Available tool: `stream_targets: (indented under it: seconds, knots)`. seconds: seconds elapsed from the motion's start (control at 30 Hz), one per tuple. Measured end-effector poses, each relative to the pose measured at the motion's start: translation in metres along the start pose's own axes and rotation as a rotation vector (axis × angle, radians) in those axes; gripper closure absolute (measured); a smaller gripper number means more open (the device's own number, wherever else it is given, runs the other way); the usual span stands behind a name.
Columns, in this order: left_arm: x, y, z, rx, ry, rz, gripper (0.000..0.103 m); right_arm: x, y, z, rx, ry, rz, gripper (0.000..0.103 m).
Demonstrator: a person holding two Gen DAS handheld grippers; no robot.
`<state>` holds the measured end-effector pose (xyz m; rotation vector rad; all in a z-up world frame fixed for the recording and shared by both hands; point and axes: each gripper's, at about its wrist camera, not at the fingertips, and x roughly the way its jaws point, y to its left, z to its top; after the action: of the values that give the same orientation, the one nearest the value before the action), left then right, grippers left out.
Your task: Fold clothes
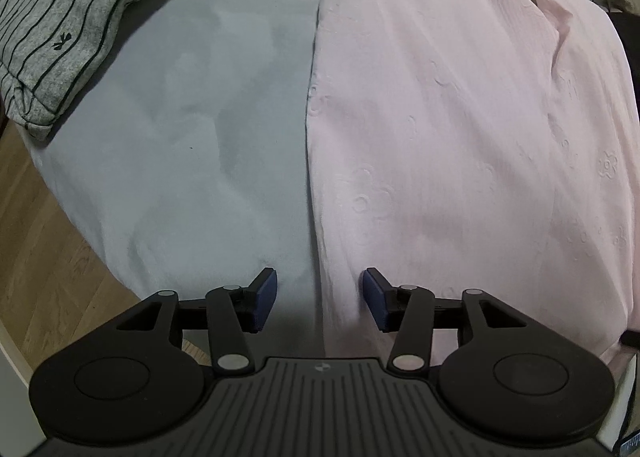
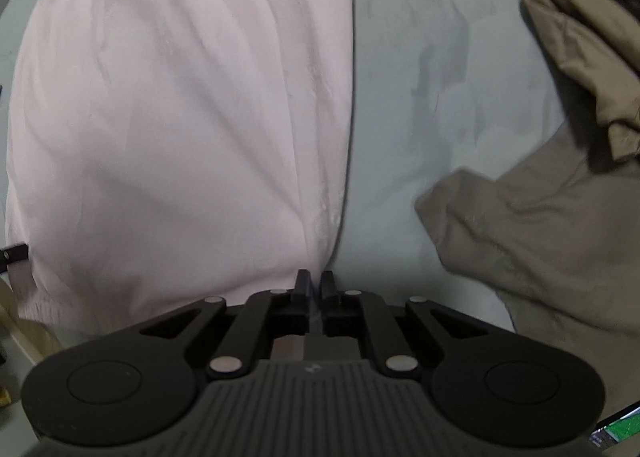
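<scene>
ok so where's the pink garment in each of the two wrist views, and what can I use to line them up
Left wrist view: the pink garment fills the right half, its straight left edge running down toward the open left gripper.
Right wrist view: it fills the left and centre, its lower right corner at the shut right gripper.
Shared landmark: the grey-blue sheet bordering the pink edge.

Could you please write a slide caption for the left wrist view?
Left gripper, jaws open, straddles the pink garment's edge on the grey sheet; a folded striped top lies beyond.
</scene>
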<state>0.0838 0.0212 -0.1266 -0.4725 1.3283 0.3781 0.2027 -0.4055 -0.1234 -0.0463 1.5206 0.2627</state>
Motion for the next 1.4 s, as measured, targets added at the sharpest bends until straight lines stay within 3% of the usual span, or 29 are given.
stream_targets:
  seconds: [0.03,0.07,0.3,0.43,0.5,0.53,0.57,0.7,0.8,0.87,0.97,1.03,1.13,1.23,1.33,1.4]
  knots:
    - [0.0,0.0,0.002,-0.001,0.009,-0.013,0.051,-0.003,0.0,0.001,0.002,-0.016,0.001,0.056]
    - [0.0,0.0,0.004,-0.001,0.019,-0.028,0.051,-0.005,-0.001,0.001,0.005,-0.034,-0.007,0.047]
    - [0.004,0.003,0.014,-0.028,0.084,-0.12,0.051,0.002,-0.012,-0.012,0.045,0.013,0.019,0.047]
    - [0.005,0.005,0.023,-0.039,0.092,-0.154,0.051,0.012,-0.019,-0.018,0.099,0.045,0.083,0.046]
    - [0.003,0.006,0.029,-0.036,0.094,-0.172,0.098,0.015,-0.021,-0.02,0.105,0.055,0.105,0.053]
    - [0.0,0.008,0.033,-0.034,0.094,-0.178,0.103,0.014,-0.021,-0.02,0.088,0.057,0.102,0.087]
    - [-0.006,0.011,0.034,-0.034,0.086,-0.181,0.103,0.013,-0.022,-0.019,0.084,0.064,0.114,0.099]
    - [-0.041,0.027,0.029,-0.045,0.029,-0.184,0.103,-0.013,-0.026,-0.016,0.149,0.05,0.273,0.1]
    - [-0.067,0.039,0.025,-0.054,-0.015,-0.187,0.103,-0.041,-0.016,-0.017,0.114,0.025,0.353,0.1]
    - [-0.075,0.043,0.015,-0.054,-0.018,-0.186,0.103,-0.042,-0.016,-0.025,0.088,0.047,0.312,0.1]
    - [-0.056,0.054,-0.045,-0.031,0.099,-0.169,0.103,-0.016,-0.028,-0.04,0.133,0.137,0.251,0.1]
    - [-0.033,0.045,-0.052,0.019,0.142,-0.137,0.103,0.002,-0.032,-0.05,0.137,0.187,0.212,0.1]
    - [-0.01,0.036,-0.047,0.033,0.184,-0.119,0.103,0.013,-0.031,-0.052,0.08,0.187,0.167,0.1]
    - [-0.002,0.027,-0.037,0.071,0.237,-0.093,0.1,0.016,-0.034,-0.044,0.075,0.207,0.151,0.091]
    - [-0.011,0.025,-0.03,0.119,0.243,-0.064,0.087,0.009,-0.041,-0.033,0.063,0.207,0.121,0.057]
    - [-0.021,0.03,-0.025,0.131,0.241,-0.048,0.082,-0.002,-0.044,-0.018,0.057,0.159,0.106,0.056]
